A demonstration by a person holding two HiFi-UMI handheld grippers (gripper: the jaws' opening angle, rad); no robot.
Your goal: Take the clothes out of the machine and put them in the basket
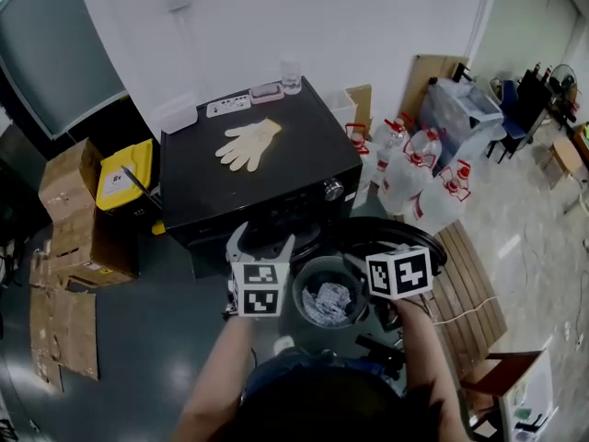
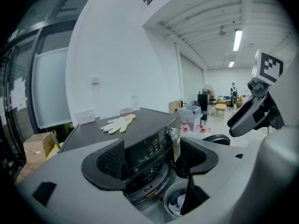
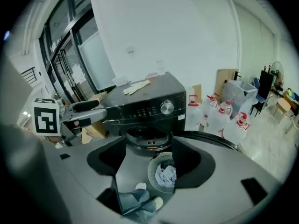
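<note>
The black front-loading machine (image 1: 262, 187) stands before me, its round door (image 1: 405, 239) swung open to the right. Its drum opening (image 3: 147, 134) looks dark, and I cannot make out what is inside. A round grey basket (image 1: 304, 307) sits on the floor in front of it and holds crumpled pale clothes (image 1: 329, 304). My left gripper (image 1: 262, 244) hovers open in front of the machine's face, left of the basket, jaws empty. My right gripper (image 1: 382, 254) hangs open above the basket's right side, also empty. The right gripper view shows the basket (image 3: 152, 171) and clothes (image 3: 164, 174) between the jaws, well below them.
A pale glove (image 1: 248, 144), small trays and a clear cup (image 1: 291, 76) lie on the machine's top. Water jugs (image 1: 419, 178) stand to the right, with a wooden pallet (image 1: 469, 293) beside them. Cardboard boxes (image 1: 69, 201) and a yellow box (image 1: 124, 175) stand on the left. My feet (image 3: 140, 199) are near the basket.
</note>
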